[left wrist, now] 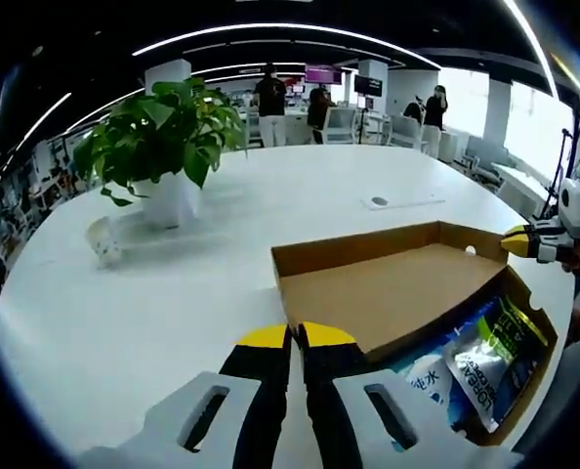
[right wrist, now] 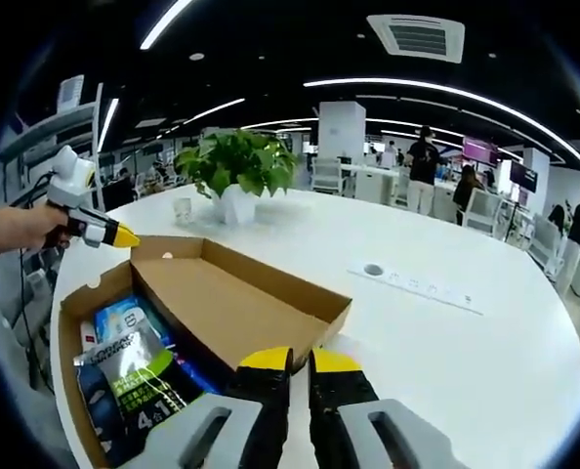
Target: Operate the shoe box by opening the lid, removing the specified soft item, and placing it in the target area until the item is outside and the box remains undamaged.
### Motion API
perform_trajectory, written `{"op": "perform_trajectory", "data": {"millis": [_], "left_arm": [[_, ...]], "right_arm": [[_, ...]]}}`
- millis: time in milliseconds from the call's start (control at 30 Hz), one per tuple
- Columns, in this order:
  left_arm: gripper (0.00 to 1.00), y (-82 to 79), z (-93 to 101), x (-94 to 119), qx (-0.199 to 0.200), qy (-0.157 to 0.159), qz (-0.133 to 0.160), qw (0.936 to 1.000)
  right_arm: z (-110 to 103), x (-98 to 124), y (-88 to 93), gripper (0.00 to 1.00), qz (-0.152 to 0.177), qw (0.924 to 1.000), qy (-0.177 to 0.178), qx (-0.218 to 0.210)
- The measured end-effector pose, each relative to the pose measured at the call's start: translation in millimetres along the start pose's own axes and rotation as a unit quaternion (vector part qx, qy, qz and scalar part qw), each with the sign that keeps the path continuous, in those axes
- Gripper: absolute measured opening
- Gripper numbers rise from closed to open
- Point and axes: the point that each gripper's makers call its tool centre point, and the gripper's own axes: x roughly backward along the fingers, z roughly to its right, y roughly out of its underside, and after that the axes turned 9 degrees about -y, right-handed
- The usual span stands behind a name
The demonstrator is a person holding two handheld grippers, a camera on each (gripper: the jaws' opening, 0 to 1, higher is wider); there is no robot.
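Note:
An open brown shoe box (left wrist: 542, 363) (right wrist: 71, 327) stands at the edge of the white table. Its lid (left wrist: 388, 293) (right wrist: 222, 313) is raised, inner side up, over part of it. Soft blue, green and white packets (left wrist: 485, 357) (right wrist: 134, 366) lie inside. My left gripper (left wrist: 295, 337) is shut on the lid's near corner; in the right gripper view it (right wrist: 124, 237) sits at the lid's far left corner. My right gripper (right wrist: 290, 360) is shut on the opposite corner and enters the left gripper view (left wrist: 515, 240) from the right.
A potted green plant (left wrist: 163, 147) (right wrist: 233, 166) and a small white cup (left wrist: 104, 239) (right wrist: 183, 208) stand farther back on the table (left wrist: 173, 322). A socket panel (left wrist: 397, 201) (right wrist: 417, 285) is set in the tabletop. People stand by desks behind (left wrist: 270, 98).

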Motion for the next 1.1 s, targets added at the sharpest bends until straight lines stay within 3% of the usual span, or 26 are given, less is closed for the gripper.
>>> {"op": "perform_trajectory", "data": {"millis": [300,667,867,1100], "left_arm": [[0.14,-0.2,7.1,16,0.008,0.012,0.003,0.9999],[0.15,6.5,21.5,33,-0.009,0.029,-0.001,0.9995],[0.20,10.2,38.8,42,-0.019,0.050,-0.006,0.9985],[0.25,27.0,59.8,48,-0.030,0.083,-0.031,0.9956]], "right_arm": [[-10,13,-1.7,0.08,0.001,0.9999,-0.011,-0.002],[-32,29,1.3,0.16,-0.002,0.9992,-0.039,0.004],[-45,38,7.7,0.25,-0.015,0.9984,-0.055,0.003],[-57,52,17.8,0.30,-0.024,0.9973,-0.069,0.010]]}}
